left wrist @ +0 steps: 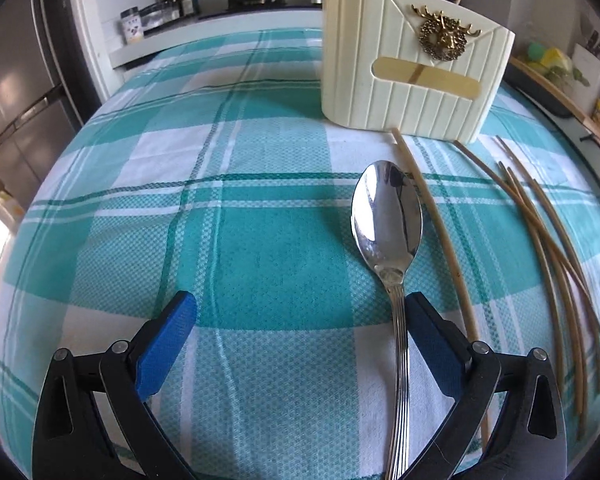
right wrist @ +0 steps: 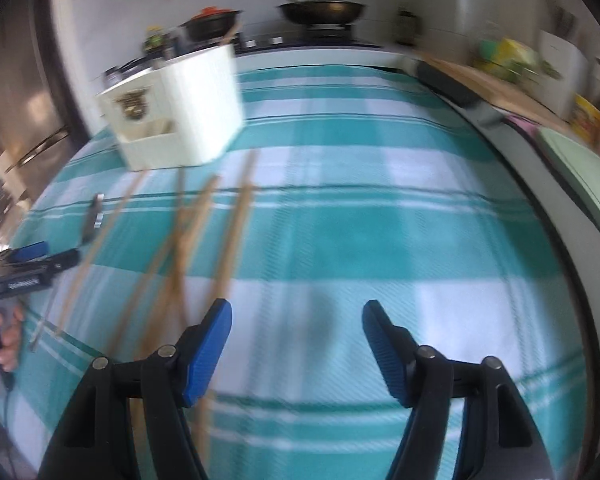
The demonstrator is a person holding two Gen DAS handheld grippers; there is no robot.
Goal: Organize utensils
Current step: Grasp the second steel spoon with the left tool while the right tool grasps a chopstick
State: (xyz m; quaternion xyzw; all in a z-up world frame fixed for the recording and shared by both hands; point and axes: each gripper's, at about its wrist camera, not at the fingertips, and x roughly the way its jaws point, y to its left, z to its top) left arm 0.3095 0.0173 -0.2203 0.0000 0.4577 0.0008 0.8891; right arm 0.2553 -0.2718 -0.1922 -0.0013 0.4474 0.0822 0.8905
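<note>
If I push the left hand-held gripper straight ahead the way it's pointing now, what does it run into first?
Probably nothing soon. The left hand-held gripper is open, pointing over bare checked tablecloth. The spoon runs just inside its right finger, so that finger might graze it. The cream utensil holder stands farther off to the right; depth is unclear.

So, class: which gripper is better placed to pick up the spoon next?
Left. The left gripper is open with the spoon handle lying between its fingers; the right gripper sits over bare cloth beside the chopsticks.
</note>
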